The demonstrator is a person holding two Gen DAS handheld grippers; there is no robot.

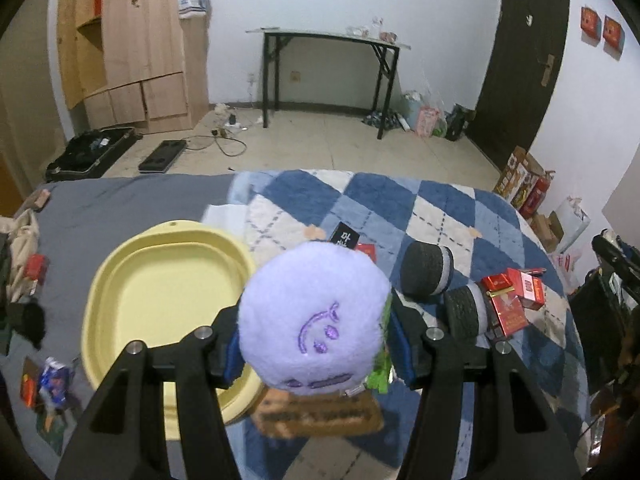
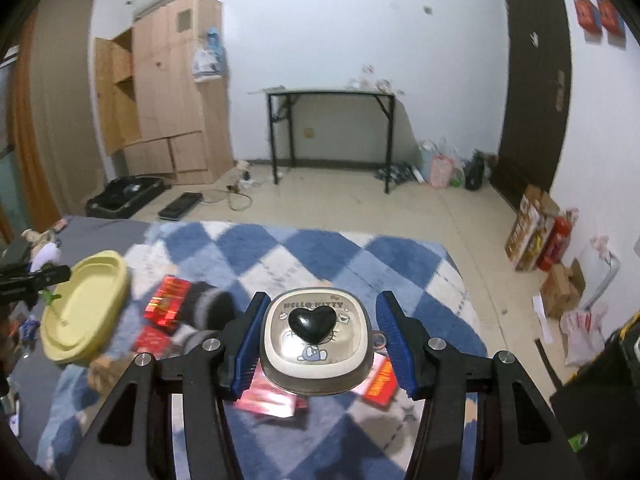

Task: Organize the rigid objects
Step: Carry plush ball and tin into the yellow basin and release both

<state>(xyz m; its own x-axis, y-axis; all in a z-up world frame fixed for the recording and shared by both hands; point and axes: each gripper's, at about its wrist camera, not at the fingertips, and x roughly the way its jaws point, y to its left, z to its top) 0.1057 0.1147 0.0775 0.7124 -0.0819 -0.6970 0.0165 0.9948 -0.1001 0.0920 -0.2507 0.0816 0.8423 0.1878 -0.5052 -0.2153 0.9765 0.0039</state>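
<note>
1. Left gripper (image 1: 316,344): two black, angular finger arms with triangular cut-outs are seen, each widening toward the camera.
2. Round silver screw heads are set in pairs on the upper face of each arm.
3. Blue ribbed pads (image 1: 402,354) are fitted to the inner faces of the fingers.
4. Right gripper (image 2: 318,344): the same black frame with cut-outs and paired silver screws is shown.
5. Its blue pads (image 2: 396,344) are ridged crosswise and taper to a point at the tips.
</note>
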